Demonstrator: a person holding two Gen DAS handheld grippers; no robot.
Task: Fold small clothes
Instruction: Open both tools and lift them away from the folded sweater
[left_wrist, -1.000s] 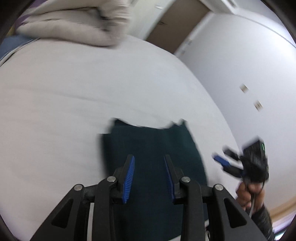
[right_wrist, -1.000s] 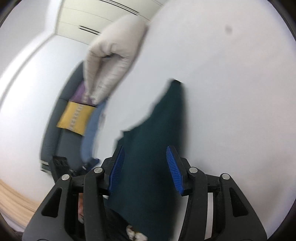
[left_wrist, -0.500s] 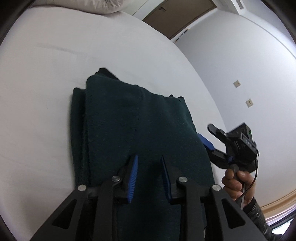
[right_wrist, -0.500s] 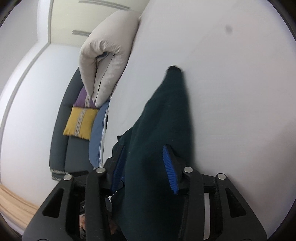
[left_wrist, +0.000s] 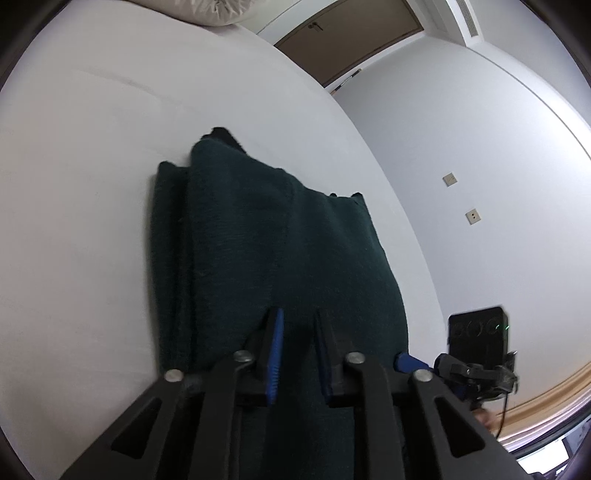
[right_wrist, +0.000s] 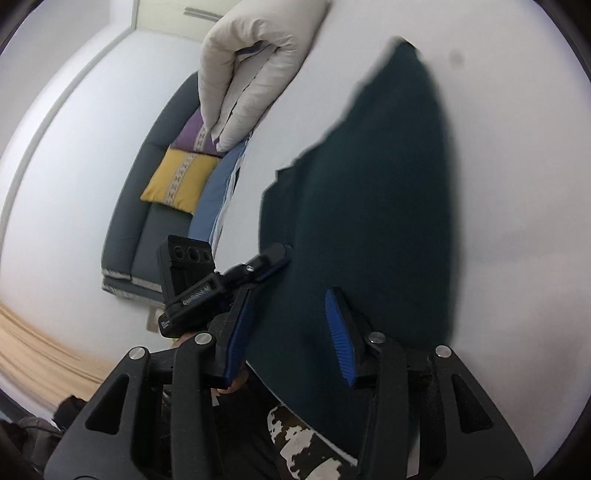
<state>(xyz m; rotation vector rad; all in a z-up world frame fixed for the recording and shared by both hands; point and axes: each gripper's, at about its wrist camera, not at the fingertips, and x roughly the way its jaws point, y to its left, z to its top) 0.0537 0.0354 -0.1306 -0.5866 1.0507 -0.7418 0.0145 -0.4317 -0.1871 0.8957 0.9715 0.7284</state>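
We judge the fold itself is mid-way: the dark green garment (left_wrist: 280, 258) lies on the white bed (left_wrist: 85, 192), one layer doubled over at 10 o'clock. Next we need a grip on its near edge. Our left gripper (left_wrist: 298, 350) is narrowly parted over the cloth, clamping nothing; our right gripper (right_wrist: 291, 332) is wide apart, empty, above the near hem.

Both grippers nearer the dark green garment

The garment (left_wrist: 280, 251) now fills more of both views — left gripper (left_wrist: 297, 354) has narrowed its jaws over the near edge, while the right gripper (right_wrist: 290, 332) has drawn back, jaws wide.
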